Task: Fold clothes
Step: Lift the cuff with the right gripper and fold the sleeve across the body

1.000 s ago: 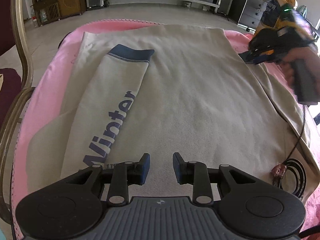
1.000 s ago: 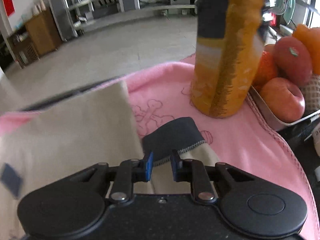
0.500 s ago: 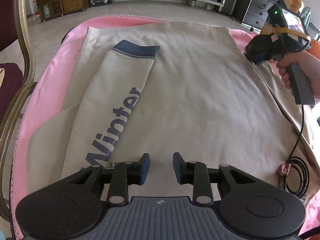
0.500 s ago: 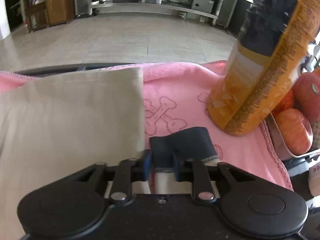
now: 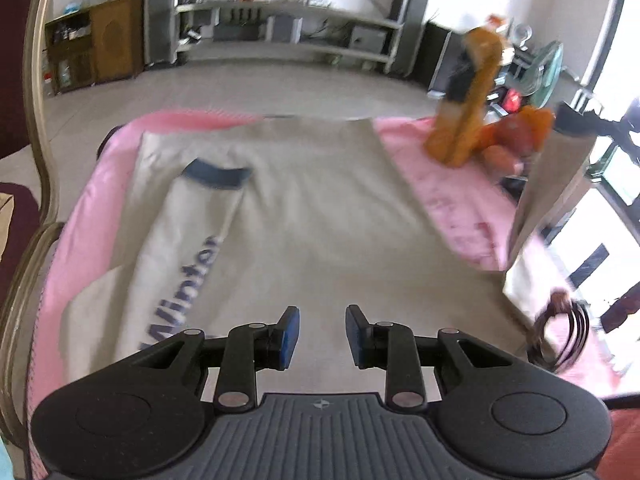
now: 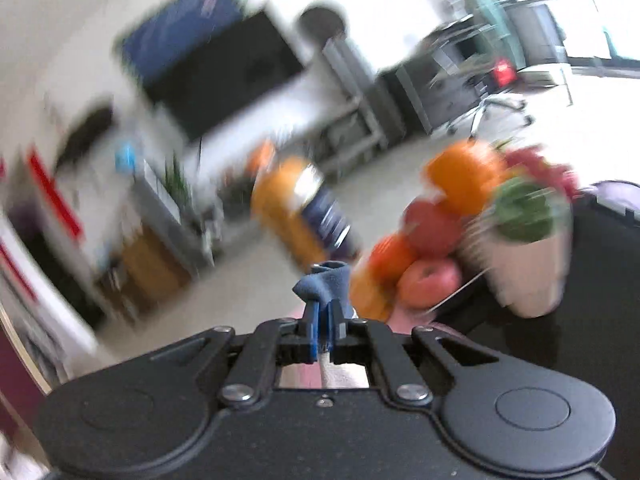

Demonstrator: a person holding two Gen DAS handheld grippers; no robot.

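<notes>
Beige fleece sweatshirt (image 5: 320, 216): spread flat on pink towel (image 5: 452, 196), one sleeve with navy cuff (image 5: 216, 174) folded onto the body; other sleeve (image 5: 548, 184) lifted off the towel at far right. 
Left gripper (image 5: 322, 332): low over the near hem, level, fingers spread apart, holding nothing. 
Right gripper (image 6: 325, 326): raised, tilted upward, view blurred; fingers pressed together on navy sleeve cuff (image 6: 326, 282). 
Orange juice bottle (image 5: 466, 116), fruit (image 6: 432, 224) beside the towel.

The left wrist view looks low and close along the sweatshirt (image 5: 320, 216) toward the room. The right wrist view tilts upward, blurred. Both show the orange bottle (image 5: 464, 112) (image 6: 296, 208) and fruit (image 5: 516, 136) (image 6: 432, 224).
</notes>
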